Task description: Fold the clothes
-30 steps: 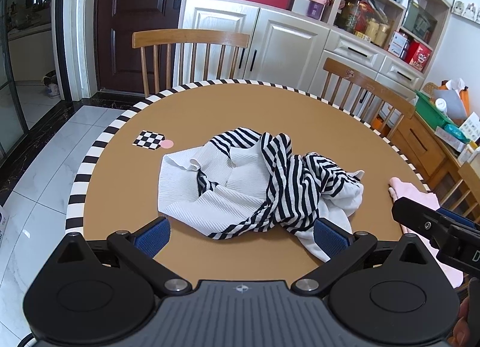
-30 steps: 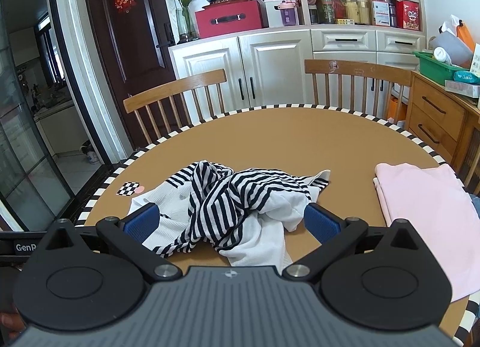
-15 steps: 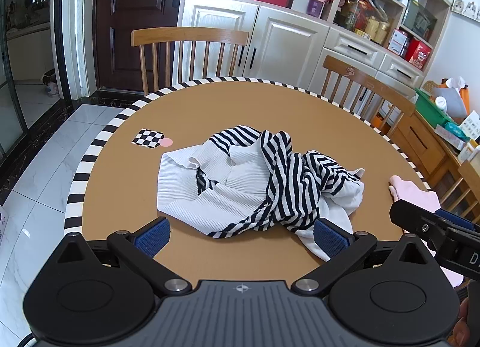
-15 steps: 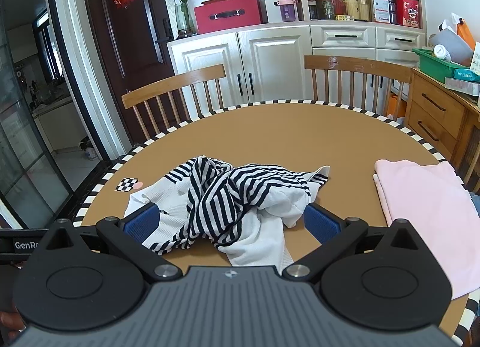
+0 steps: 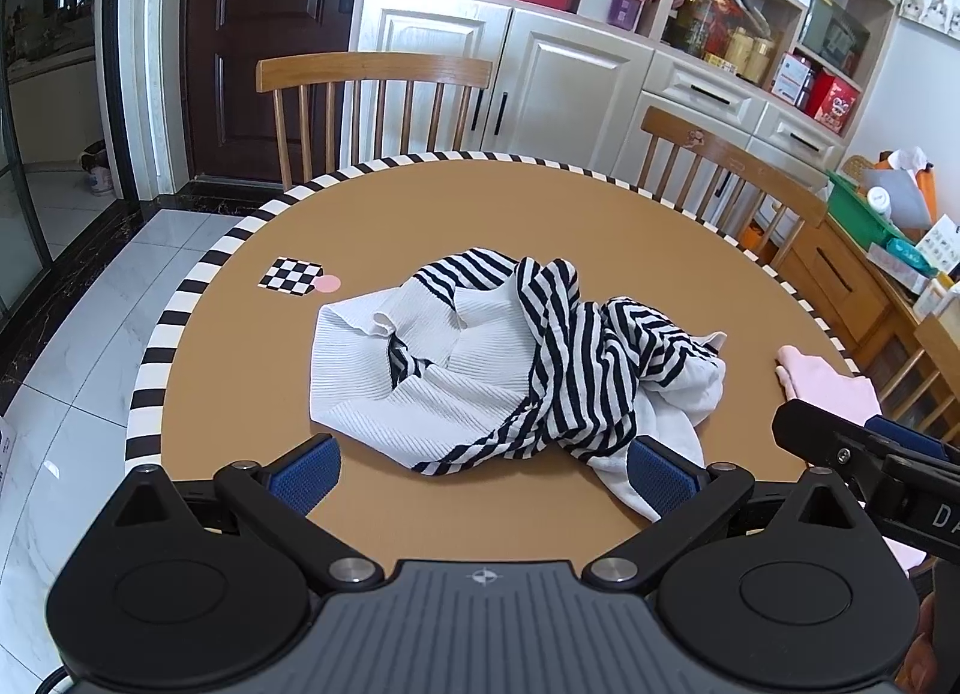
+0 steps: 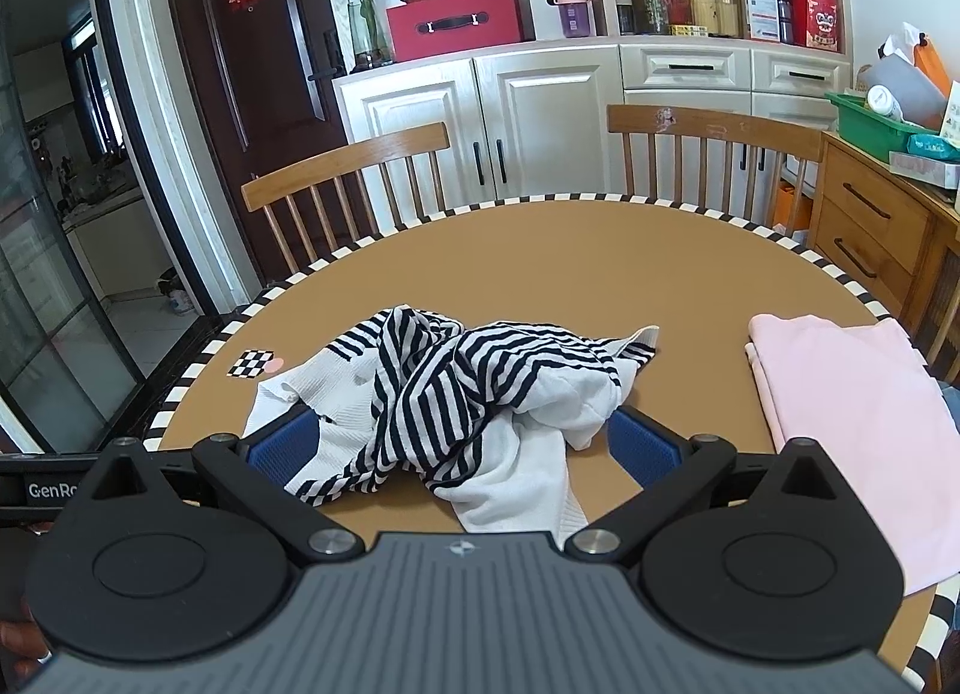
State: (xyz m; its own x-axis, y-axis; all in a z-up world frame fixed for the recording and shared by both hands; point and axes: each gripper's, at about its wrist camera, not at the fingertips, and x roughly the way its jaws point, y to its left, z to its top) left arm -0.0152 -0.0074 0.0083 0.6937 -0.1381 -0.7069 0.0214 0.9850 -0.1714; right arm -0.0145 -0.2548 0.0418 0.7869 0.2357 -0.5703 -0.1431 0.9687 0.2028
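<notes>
Crumpled black-and-white striped knit garment sits mid-frame on the round tan table with a striped rim, not yet spread.

Your left gripper hangs released at the lower centre of its view, blue pads wide apart and clear of the cloth; go for the plain white ribbed edge at centre left, low and flat, so you pinch one layer only. Your right gripper is likewise spread and holding nothing, with the white tail of the garment lying between its pads at lower centre; take that hem and pull apart from the left to flatten the heap before any fold. At left, the checkered marker card lies just beside the garment; at right, the folded pink cloth lies near, so don't drag the sleeve over it.
</notes>
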